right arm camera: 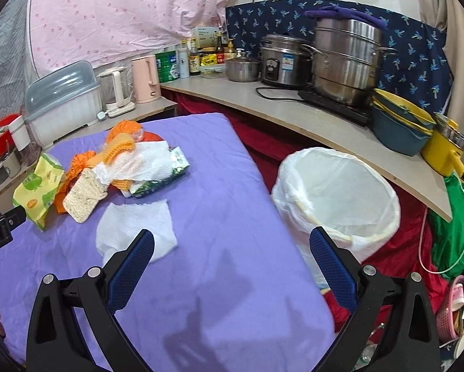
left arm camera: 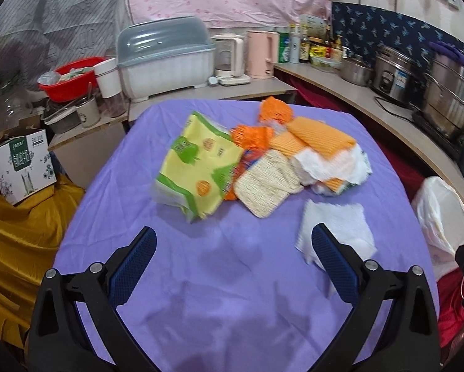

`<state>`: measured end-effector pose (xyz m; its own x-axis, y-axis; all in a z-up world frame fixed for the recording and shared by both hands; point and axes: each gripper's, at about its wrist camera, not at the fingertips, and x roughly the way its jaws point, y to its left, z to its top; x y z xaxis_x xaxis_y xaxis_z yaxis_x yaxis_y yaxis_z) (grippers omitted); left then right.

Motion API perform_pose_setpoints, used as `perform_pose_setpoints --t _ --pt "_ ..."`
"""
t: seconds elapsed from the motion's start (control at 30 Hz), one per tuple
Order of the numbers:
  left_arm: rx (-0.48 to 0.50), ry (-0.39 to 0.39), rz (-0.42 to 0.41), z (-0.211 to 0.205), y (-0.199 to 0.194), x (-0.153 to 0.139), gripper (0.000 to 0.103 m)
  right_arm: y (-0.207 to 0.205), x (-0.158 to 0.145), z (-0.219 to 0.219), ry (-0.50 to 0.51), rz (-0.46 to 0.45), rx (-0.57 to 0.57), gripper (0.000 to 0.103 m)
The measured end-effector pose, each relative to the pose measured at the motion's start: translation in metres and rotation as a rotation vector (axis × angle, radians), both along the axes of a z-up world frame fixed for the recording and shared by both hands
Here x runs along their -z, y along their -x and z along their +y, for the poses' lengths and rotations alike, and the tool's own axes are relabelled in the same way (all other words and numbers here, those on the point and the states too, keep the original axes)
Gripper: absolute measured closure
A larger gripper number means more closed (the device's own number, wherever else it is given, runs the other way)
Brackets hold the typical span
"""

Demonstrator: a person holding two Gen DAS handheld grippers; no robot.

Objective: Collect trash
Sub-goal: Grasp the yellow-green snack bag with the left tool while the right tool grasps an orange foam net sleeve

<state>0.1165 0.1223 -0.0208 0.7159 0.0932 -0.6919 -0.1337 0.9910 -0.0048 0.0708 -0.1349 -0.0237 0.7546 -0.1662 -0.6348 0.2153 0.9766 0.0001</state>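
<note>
Left wrist view showed the left hand-held gripper (left arm camera: 233, 241) wide open, empty; the right hand-held gripper (right arm camera: 232, 243) likewise, white paper towel (right arm camera: 135, 228) at its 10 o'clock on the table (right arm camera: 225, 186).

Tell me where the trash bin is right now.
The white-lined trash bin stands on the floor just off the right edge of the purple table, below the curved counter, in the right wrist view.

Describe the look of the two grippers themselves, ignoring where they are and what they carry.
The left gripper and the right gripper look alike: black plastic V-shaped arms with triangular cut-outs and round silver bolts at the joints. Each finger carries a flat blue pad with a fine dotted grip texture. No cables or sleeves show. The right view catches white lettering on the left gripper's black body.
</note>
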Motion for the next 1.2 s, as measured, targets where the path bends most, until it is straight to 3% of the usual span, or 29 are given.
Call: perform_pose_setpoints --t 0.33,0.67,0.9,1.0,1.03,1.17,1.2 --pt "-0.055 -0.022 0.008 0.046 -0.054 0.013 0.007 -0.067 -0.008 0.043 -0.009 -0.017 -0.09 0.007" --pt "-0.059 0.008 0.048 0.069 -0.091 0.034 0.009 -0.151 -0.005 0.089 -0.019 -0.016 -0.188 0.007" --pt "-0.022 0.052 0.097 0.07 -0.105 0.049 0.041 -0.206 0.018 0.109 -0.028 0.009 -0.212 0.007" --pt "-0.002 0.053 0.097 0.067 -0.107 0.051 0.06 -0.222 0.027 0.109 -0.042 0.028 -0.203 0.01" --pt "0.002 0.058 0.096 0.066 -0.107 0.051 0.068 -0.224 0.03 0.107 -0.044 0.037 -0.199 0.015" --pt "0.013 0.066 0.078 0.065 -0.106 0.047 0.078 -0.232 0.037 0.104 -0.079 0.063 -0.209 0.03" --pt "0.019 0.068 0.076 0.064 -0.105 0.046 0.081 -0.232 0.038 0.104 -0.088 0.063 -0.217 0.038"
